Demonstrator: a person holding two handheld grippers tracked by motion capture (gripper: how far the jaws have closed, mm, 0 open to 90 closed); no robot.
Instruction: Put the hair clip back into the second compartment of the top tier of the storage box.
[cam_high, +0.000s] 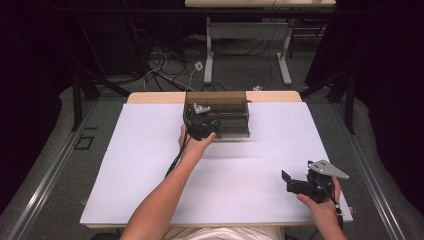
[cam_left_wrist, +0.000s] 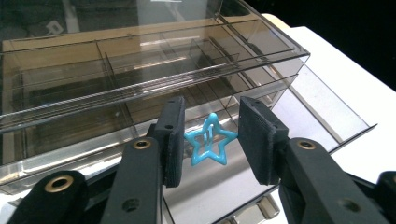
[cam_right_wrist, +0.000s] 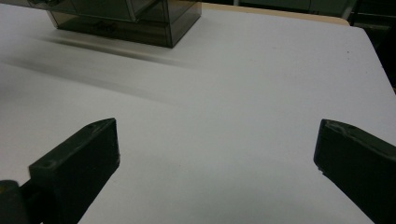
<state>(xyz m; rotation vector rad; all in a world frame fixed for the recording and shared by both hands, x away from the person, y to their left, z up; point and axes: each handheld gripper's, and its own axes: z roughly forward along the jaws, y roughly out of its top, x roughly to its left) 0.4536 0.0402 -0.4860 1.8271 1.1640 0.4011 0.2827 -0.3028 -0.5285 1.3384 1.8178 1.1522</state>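
A: Any writing or brand marks to read off?

B: None that I can make out; the smoky clear drawer box (cam_left_wrist: 140, 79) carries no legible label.

A: And what is in it?

B: It sits at the upper middle of the high view, on the far part of the white worktop (cam_high: 150, 165). Its compartments look bare through the walls. One drawer (cam_left_wrist: 322, 116) is pulled out toward the lower right of the left gripper view, and I can't tell whether anything lies in it.

A: Where is the blue star hair clip (cam_left_wrist: 208, 142)?

B: Dead centre of the left gripper view, right between the two black pads of the left claw (cam_left_wrist: 210, 140), in front of the box's open front. One star tip meets the left pad and another meets the right pad, so the claw is closed on the clip.

A: The other one?

B: The right claw (cam_right_wrist: 215, 154) hangs at the lower right of the high view, well apart from the box, jaws spread wide over bare worktop.
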